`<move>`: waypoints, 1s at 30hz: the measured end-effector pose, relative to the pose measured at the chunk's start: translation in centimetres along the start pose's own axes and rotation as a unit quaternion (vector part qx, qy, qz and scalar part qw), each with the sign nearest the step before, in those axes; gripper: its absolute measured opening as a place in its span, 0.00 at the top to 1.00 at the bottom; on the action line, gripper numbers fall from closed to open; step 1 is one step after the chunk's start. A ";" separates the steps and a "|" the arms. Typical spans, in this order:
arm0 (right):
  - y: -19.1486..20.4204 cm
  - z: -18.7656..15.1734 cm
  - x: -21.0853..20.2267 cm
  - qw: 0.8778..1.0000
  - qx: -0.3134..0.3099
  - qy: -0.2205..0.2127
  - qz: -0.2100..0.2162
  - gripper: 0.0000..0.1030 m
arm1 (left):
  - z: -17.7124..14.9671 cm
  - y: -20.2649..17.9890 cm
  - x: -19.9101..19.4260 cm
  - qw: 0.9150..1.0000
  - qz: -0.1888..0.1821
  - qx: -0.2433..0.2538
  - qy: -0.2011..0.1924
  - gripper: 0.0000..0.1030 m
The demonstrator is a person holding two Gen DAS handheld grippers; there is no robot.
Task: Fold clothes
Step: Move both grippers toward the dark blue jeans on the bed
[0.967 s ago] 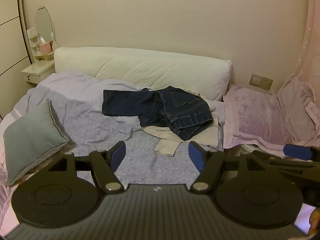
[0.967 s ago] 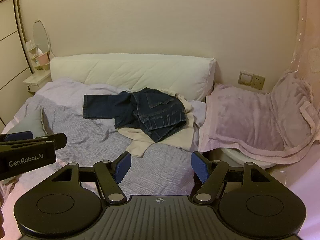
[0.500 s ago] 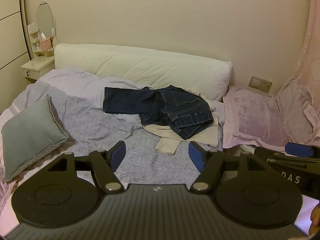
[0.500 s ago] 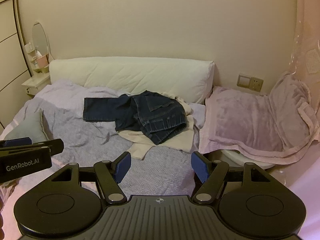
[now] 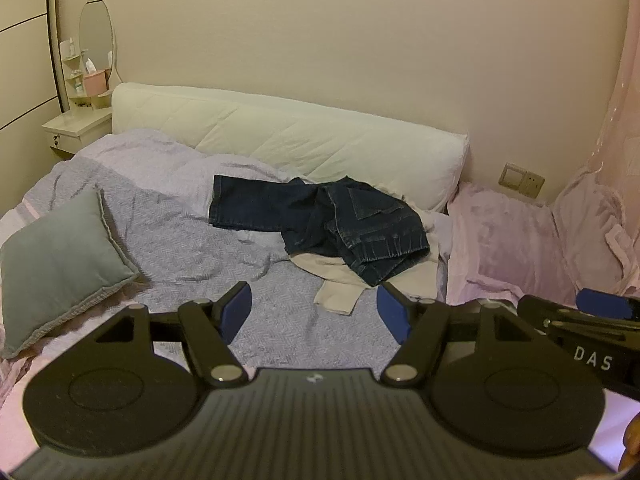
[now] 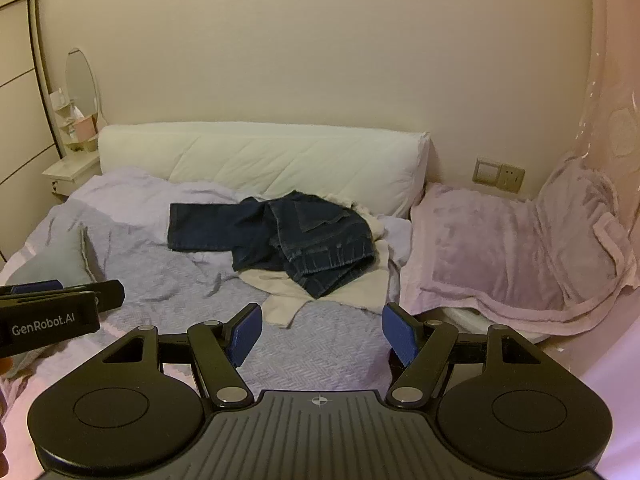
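denim: dark jeans [image 5: 320,224] lie crumpled on the bed [image 5: 192,248], one leg stretched flat toward the left, the rest bunched in a heap near the white headboard cushion [image 5: 304,140].
cream garment: a pale top [image 5: 340,288] sits under the jeans, touching them, with a sleeve or hem poking out toward the foot of the bed.
left gripper [image 5: 314,312]: blue pads spread wide apart, nothing between them, held above the near end of the bed and aimed at the pile.
right gripper [image 6: 320,330]: jaws apart too, empty, just beside the left one and pointing the same way.
surroundings: grey cushion [image 5: 60,256] on the left side of the bed, pink blanket [image 6: 500,248] draped to the right, well apart from the clothes.
step in hand: looks like the approach; no cloth has been touched and nothing is folded yet.
next move: i'd guess both tools need to reach forward and down to the jeans, pinch the waistband or a leg hem, and lift them clear of the cream top so they can be spread flat.
watch for: pads could catch both garments at once where they overlap.
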State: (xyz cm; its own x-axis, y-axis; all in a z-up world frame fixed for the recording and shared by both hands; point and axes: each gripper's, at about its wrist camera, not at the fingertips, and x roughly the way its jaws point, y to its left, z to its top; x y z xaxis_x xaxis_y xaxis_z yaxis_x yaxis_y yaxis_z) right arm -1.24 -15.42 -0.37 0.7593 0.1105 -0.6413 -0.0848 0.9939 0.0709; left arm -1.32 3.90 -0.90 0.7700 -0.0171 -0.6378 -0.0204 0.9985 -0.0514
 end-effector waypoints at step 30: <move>0.5 -0.3 -1.0 1.000 -0.006 -0.026 -0.011 0.32 | 0.1 0.5 -0.7 1.000 -0.014 0.004 -0.012 0.36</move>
State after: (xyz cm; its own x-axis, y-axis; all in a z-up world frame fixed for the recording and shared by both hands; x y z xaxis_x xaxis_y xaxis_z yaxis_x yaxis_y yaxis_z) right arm -2.25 -15.01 0.13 0.7931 0.0898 -0.6025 -0.0765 0.9959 0.0478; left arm -1.79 4.39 -0.36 0.7855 -0.0428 -0.6174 0.0053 0.9980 -0.0626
